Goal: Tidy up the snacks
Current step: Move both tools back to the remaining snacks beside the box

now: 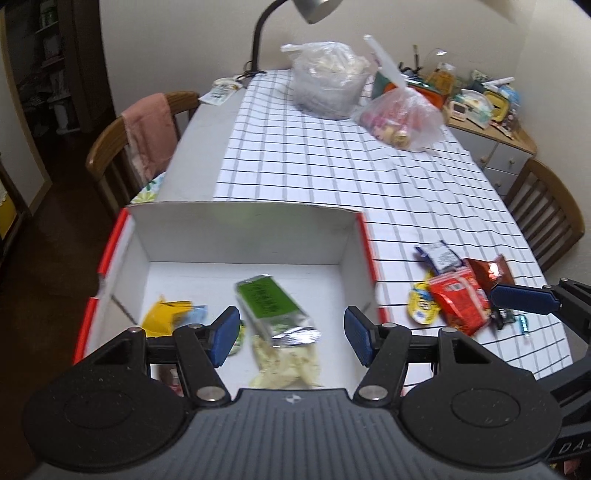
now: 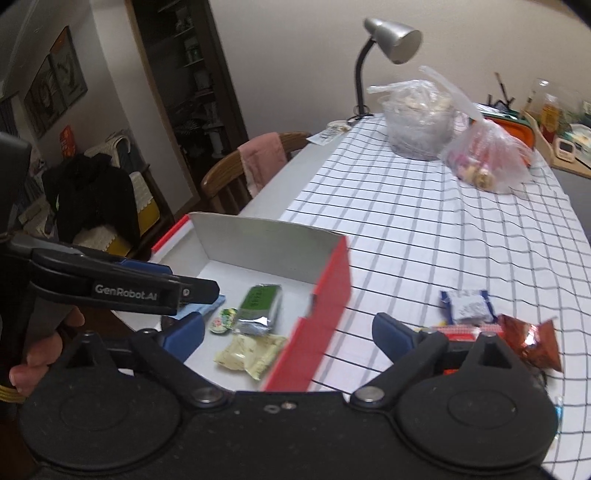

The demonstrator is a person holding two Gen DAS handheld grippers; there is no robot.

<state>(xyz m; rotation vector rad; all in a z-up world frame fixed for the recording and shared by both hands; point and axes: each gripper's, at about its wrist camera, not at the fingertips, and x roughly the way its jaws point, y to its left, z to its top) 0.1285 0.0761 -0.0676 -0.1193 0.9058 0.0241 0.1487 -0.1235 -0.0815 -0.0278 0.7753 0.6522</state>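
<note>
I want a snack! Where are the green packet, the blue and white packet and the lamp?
green packet point(image 1: 263, 300), left wrist view, middle of its green label.
blue and white packet point(image 2: 468, 305), right wrist view, its white centre.
lamp point(image 2: 394, 34), right wrist view, its silver shade.

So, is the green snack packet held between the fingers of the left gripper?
No, the green snack packet lies loose on the box floor, between the open left gripper fingers, touching neither.

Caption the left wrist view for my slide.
Open left gripper hovers over red-edged box holding green snack packet.
</note>
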